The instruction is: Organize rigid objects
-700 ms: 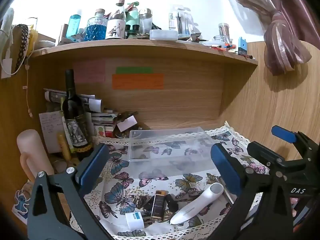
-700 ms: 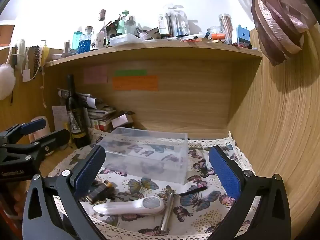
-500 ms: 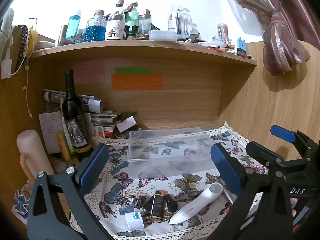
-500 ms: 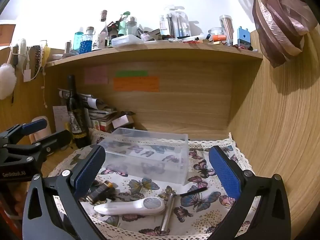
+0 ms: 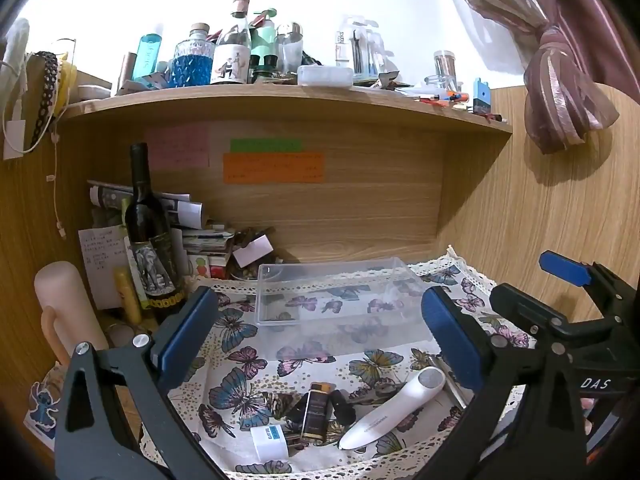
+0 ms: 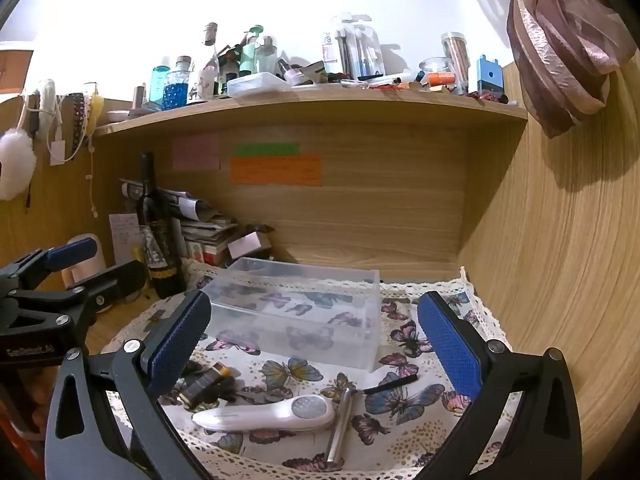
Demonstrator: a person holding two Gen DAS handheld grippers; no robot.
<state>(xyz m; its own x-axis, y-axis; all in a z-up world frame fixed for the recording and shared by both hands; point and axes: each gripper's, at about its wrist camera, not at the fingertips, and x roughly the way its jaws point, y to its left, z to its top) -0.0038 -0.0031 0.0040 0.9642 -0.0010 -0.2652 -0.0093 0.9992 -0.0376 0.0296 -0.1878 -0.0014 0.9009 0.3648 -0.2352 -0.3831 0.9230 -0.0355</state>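
Observation:
A clear plastic box [image 5: 340, 296] [image 6: 296, 312] stands empty on the butterfly cloth [image 5: 240, 360]. In front of it lie a white handheld device [image 5: 394, 408] [image 6: 268, 414], a dark small bottle with gold cap [image 5: 316, 410] [image 6: 204, 384], a white-and-blue tube [image 5: 270, 438], a metal rod [image 6: 340, 424] and a thin black stick [image 6: 390, 385]. My left gripper [image 5: 320, 336] is open and empty above these items. My right gripper [image 6: 312, 340] is open and empty, hovering over the white device. Each gripper shows at the edge of the other's view.
A dark wine bottle [image 5: 150, 236] stands at the back left beside stacked books and papers [image 5: 204, 240]. A pink cylinder [image 5: 64, 312] stands at far left. A wooden shelf [image 5: 280, 100] crowded with bottles hangs overhead. A wooden wall [image 6: 560, 260] closes the right side.

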